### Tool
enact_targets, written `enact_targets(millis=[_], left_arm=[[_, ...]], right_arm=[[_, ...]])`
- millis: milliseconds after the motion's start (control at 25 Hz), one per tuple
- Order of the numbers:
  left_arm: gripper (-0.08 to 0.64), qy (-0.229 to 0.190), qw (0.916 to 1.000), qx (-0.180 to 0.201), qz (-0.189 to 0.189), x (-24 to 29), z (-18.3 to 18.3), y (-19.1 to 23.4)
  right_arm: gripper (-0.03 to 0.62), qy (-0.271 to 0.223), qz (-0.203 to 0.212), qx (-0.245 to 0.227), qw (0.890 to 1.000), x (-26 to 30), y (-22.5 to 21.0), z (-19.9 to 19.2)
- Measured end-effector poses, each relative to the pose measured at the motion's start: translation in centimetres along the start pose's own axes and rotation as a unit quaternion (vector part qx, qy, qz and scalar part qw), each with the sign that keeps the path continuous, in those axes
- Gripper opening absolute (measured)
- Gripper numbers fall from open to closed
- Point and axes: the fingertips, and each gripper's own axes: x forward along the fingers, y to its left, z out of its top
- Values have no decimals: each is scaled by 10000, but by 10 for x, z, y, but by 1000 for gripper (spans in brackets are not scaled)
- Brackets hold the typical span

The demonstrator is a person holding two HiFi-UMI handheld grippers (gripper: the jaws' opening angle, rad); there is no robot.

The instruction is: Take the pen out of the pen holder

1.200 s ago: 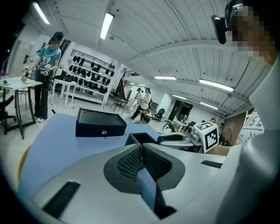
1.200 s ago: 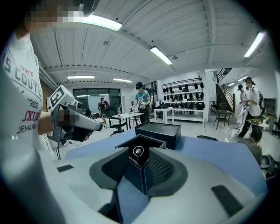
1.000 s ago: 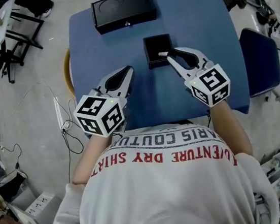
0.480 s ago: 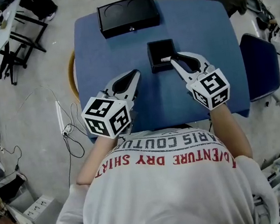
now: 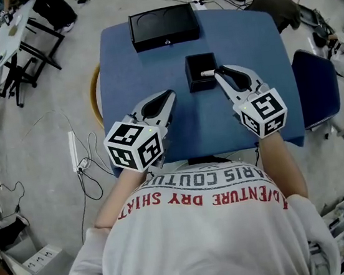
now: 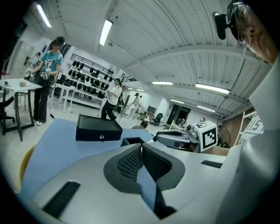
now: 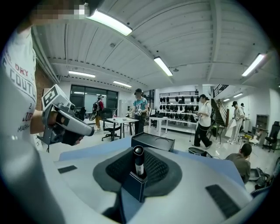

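A small black square pen holder (image 5: 199, 67) stands mid-table on the blue table (image 5: 125, 64). A dark pen with a pale end (image 5: 206, 72) stands in it. My right gripper (image 5: 216, 73) is shut on the pen's upper part. In the right gripper view the pen (image 7: 138, 162) stands upright between the pads, its lower end still inside the holder (image 7: 134, 187). My left gripper (image 5: 168, 96) hangs over the table to the left of the holder, shut with nothing in it. Its pads meet at the tips (image 6: 141, 147).
A larger black box (image 5: 164, 26) sits at the table's far edge, also visible as the black box (image 6: 98, 128) in the left gripper view. A blue chair (image 5: 313, 87) stands right of the table. Cables and a power strip (image 5: 73, 147) lie on the floor at left. Several people stand in the background.
Both grippers have risen a little. The right jaws have narrowed slightly on the pen, which has come up with them.
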Motion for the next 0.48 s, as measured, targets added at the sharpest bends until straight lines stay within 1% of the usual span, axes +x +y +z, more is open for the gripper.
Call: enact_targets(millis=[280,480], left_arm=[[32,-148,9998,119,-23,-28,3,-10],[32,-215,9993,271,-125,-44,7,-22]], right_arm=[[77,-530,-331,32,9980,-32,7,35],[77,-815,-444,-41,9957,-63,25,55]])
